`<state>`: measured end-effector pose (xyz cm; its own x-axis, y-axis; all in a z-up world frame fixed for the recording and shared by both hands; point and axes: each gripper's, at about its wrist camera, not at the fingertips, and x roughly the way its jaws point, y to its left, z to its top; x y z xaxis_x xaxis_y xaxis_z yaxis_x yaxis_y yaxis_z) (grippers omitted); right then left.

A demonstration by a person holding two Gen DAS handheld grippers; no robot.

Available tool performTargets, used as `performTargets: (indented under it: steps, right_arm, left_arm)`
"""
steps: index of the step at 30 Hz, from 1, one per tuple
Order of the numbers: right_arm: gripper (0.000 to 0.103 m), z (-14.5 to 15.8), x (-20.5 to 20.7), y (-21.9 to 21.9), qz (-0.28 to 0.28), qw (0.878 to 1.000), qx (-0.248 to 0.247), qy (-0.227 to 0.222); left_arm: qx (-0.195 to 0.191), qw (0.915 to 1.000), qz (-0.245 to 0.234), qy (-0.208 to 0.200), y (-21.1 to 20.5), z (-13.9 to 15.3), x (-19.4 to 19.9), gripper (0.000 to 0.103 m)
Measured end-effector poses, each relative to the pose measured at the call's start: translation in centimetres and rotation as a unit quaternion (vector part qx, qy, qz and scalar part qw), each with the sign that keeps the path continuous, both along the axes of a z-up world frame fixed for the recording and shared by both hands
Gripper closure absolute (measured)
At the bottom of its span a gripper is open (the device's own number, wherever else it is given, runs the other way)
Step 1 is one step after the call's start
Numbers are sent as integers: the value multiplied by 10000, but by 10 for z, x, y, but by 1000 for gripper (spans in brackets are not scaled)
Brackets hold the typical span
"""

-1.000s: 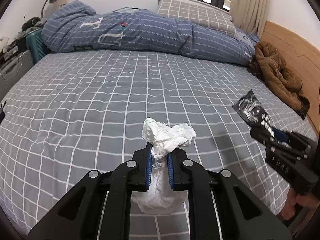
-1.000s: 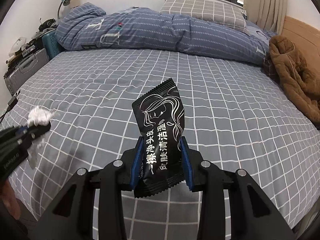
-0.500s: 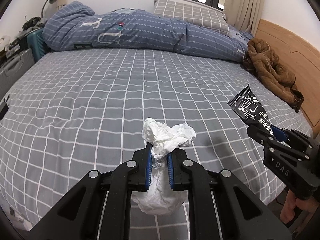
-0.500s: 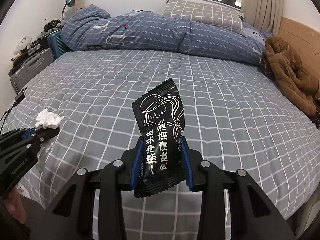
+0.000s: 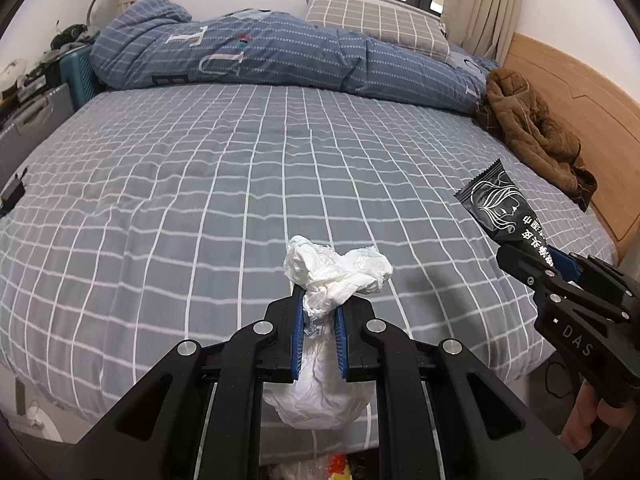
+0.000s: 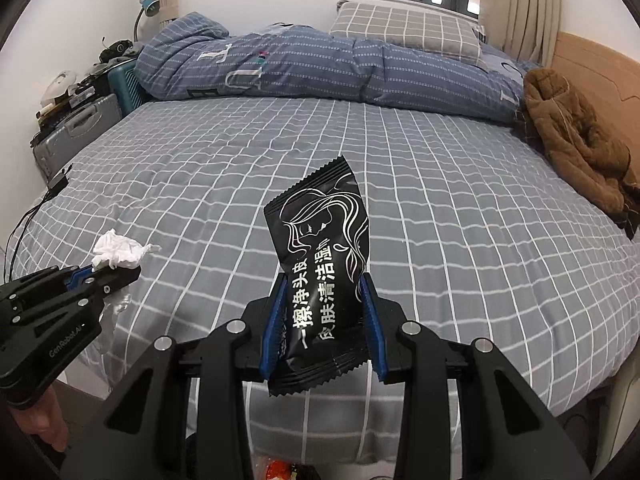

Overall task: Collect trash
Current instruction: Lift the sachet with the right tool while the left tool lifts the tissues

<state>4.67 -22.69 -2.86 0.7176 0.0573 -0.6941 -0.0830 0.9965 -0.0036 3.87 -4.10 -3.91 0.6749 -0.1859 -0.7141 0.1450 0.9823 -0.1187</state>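
1. The left gripper is clamping a crumpled white tissue, holding it up over the near edge of the bed.
2. The right gripper is pinching a black wrapper, its long axis standing upright.
3. Something colourful, perhaps a bin, is peeking in directly below both tools, so the drop probably lies straight down; neither hand is looking nearer.
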Motion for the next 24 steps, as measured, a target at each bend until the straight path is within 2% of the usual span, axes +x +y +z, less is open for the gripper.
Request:
performTargets:
  steps: [13,18,24]
  right_arm:
    - [69,-6,-58,4,-18,9999,93,76]
    - [69,-12,-78,9,15,9998,102,142]
    - [69,-18,-99,9,-6,9996,176,221]
  left_arm:
    - [-50,9999,4,159,3,-12,-53,91]
    - [52,9998,-25,177,0,-16,-75,91]
    - [-92,9997,41,241,5,-19,-97,91]
